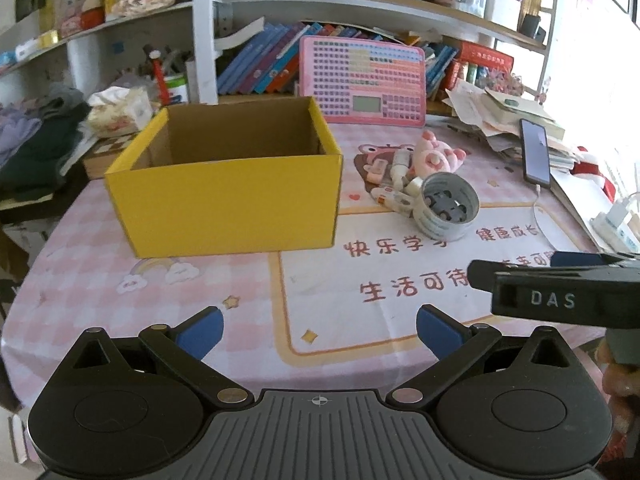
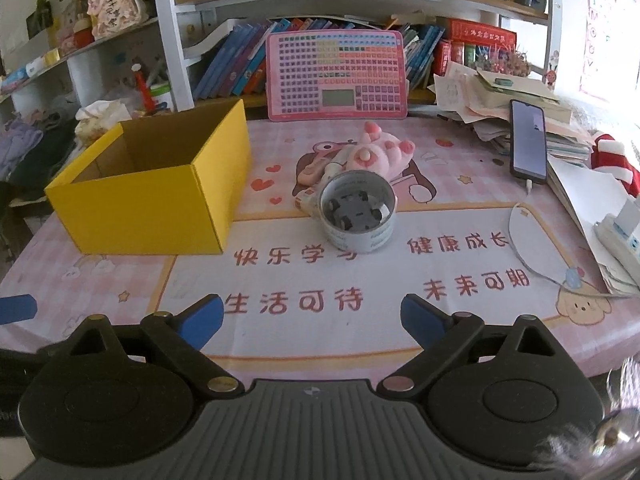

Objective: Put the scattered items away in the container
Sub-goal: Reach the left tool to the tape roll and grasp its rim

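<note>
Both our left gripper [image 1: 320, 330] and right gripper [image 2: 311, 316] hang released, holding nothing, while the light, stiff, slippery roll of clear tape [image 2: 357, 211] sits right of the open yellow cardboard box [image 2: 152, 184], best pinched across its wall.

Yellow box [image 2: 152, 204] floor hidden behind its front wall. Small bits inside tape roll [image 2: 357, 210] too small to ID. Items behind roll, beside pink plush [image 2: 378, 148], partly occluded. Right hand-held gripper [image 1: 560, 292] cut off by frame edge. Phone [image 2: 529, 146] screen unreadable.
</note>
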### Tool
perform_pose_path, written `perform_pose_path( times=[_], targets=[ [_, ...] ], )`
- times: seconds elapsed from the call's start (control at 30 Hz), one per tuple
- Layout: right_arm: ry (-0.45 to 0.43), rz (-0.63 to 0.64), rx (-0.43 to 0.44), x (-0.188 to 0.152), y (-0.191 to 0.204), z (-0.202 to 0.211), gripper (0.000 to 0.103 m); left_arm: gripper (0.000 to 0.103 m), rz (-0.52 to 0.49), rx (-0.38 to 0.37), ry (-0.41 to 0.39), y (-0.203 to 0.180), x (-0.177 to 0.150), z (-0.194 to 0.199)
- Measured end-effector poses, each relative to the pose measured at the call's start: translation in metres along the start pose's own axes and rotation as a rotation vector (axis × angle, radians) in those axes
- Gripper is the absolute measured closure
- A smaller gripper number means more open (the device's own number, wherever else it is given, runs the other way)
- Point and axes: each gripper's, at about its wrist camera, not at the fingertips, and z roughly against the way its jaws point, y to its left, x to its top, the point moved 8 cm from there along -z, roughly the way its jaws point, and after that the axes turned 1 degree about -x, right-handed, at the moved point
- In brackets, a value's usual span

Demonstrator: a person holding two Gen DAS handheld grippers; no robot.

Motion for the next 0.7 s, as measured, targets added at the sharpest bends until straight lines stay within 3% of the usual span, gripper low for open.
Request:
perform_pose_path(
  times=[0.7],
  targets=[
    [0.018, -0.06, -0.044, 0.06, -0.083, -0.068, 0.007, 0.001, -0.133, -0.158, 0.061, -0.081, 0.059, -0.093]
  ],
)
